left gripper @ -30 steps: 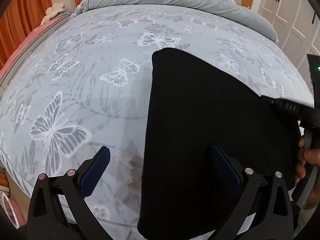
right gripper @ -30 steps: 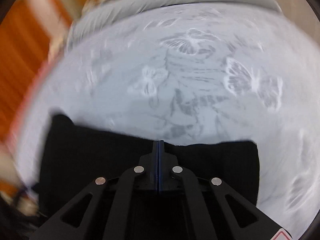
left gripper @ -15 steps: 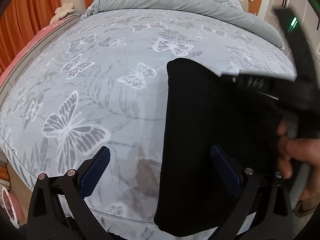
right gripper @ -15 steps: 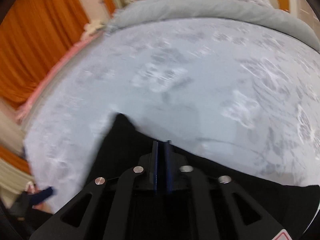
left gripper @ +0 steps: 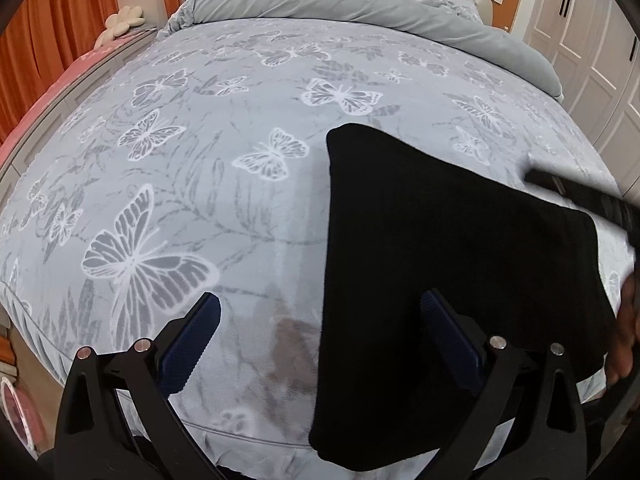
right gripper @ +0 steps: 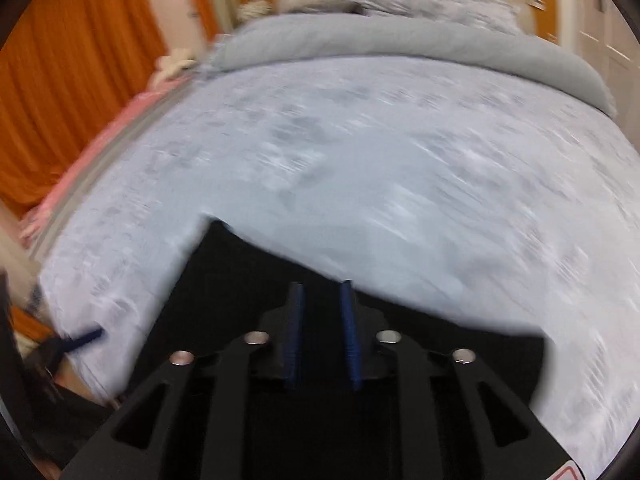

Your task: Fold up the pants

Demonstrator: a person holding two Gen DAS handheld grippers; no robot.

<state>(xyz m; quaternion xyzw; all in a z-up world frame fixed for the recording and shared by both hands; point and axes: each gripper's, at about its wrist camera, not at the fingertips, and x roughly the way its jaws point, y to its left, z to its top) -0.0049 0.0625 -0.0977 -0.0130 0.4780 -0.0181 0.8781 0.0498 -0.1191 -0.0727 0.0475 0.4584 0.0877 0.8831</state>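
on the butterfly bedspread, near its front edge, the black pants lay folded into a flat dark slab, one end reaching the drop-off. i judged a fold just laid: my right gripper hung over the cloth with its jaws opening and, as far as the blur let me see, nothing between the pads. my left gripper stood spread wide, empty, straddling the pants' left edge. next i reckoned i needed a fresh grip on one end to double it over. plenty of bare bedspread lay to the left and beyond; the near edge left little margin.
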